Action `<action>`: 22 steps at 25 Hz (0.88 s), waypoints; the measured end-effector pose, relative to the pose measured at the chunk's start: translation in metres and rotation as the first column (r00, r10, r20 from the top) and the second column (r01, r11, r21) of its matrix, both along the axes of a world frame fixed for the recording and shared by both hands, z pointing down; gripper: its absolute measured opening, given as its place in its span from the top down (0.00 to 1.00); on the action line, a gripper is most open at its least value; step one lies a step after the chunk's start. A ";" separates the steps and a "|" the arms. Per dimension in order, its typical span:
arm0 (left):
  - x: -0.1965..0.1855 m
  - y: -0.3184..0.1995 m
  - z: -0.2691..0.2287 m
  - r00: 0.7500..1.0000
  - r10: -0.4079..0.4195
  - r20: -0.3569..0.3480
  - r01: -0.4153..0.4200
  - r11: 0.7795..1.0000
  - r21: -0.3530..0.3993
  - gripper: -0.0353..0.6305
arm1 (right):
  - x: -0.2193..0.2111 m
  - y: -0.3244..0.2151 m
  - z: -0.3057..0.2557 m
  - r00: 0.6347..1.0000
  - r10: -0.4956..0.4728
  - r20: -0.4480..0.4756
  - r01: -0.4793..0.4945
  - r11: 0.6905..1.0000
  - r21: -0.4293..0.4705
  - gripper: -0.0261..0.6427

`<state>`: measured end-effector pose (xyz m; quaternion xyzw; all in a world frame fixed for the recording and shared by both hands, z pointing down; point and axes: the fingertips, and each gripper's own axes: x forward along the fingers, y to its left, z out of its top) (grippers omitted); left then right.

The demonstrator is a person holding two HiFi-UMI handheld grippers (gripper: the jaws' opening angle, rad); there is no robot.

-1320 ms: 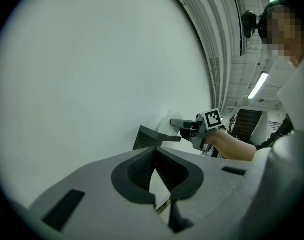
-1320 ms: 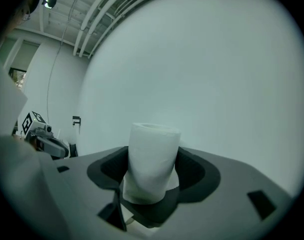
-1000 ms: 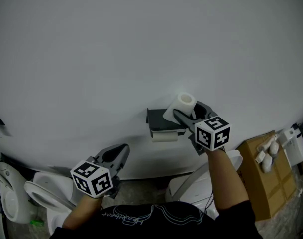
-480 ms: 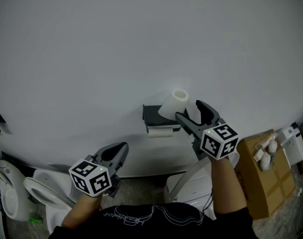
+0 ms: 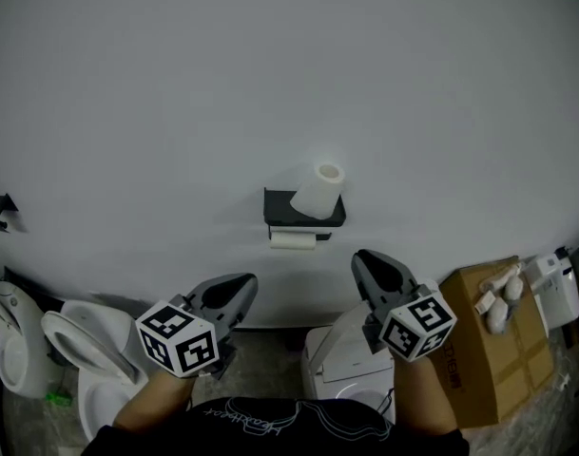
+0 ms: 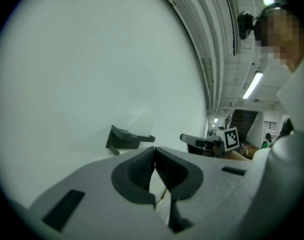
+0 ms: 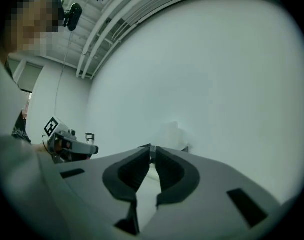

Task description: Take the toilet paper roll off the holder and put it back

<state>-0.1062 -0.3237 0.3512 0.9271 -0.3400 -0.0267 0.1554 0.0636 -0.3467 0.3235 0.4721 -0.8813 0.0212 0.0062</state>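
- The white toilet paper roll (image 5: 319, 190) stands tilted on top of the black wall-mounted holder shelf (image 5: 278, 213), its open core facing up and to the right. Nothing touches it, so the put-back step looks done.
- A white sheet of paper (image 5: 291, 240) hangs under that shelf, likely from a second roll kept there.
- The right gripper (image 5: 362, 257) hangs below the holder, well apart from the roll. Its jaws are closing, their tips all but meeting, with nothing between them.
- The left gripper (image 5: 245, 279) idles low on the other side, jaws together and empty, seemingly not needed.
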 end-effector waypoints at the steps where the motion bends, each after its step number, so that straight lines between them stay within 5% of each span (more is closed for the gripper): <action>1: 0.004 0.006 -0.003 1.000 0.003 -0.002 -0.003 1.000 0.004 0.94 | 0.000 0.009 0.004 1.000 -0.013 -0.015 0.013 1.000 -0.004 0.93; 9: 0.035 0.052 -0.003 1.000 0.015 -0.014 -0.015 1.000 -0.003 0.94 | 0.001 0.074 0.044 0.990 -0.144 -0.002 0.143 0.987 -0.072 0.97; 14: 0.051 0.076 0.008 1.000 0.012 0.003 -0.012 1.000 -0.017 0.94 | -0.005 0.111 0.051 0.963 -0.220 0.157 0.233 0.970 -0.072 0.96; 22: 0.071 0.114 0.019 1.000 0.014 0.006 -0.014 0.999 -0.051 0.94 | 0.005 0.143 0.063 0.966 -0.211 0.149 0.223 0.973 -0.066 0.96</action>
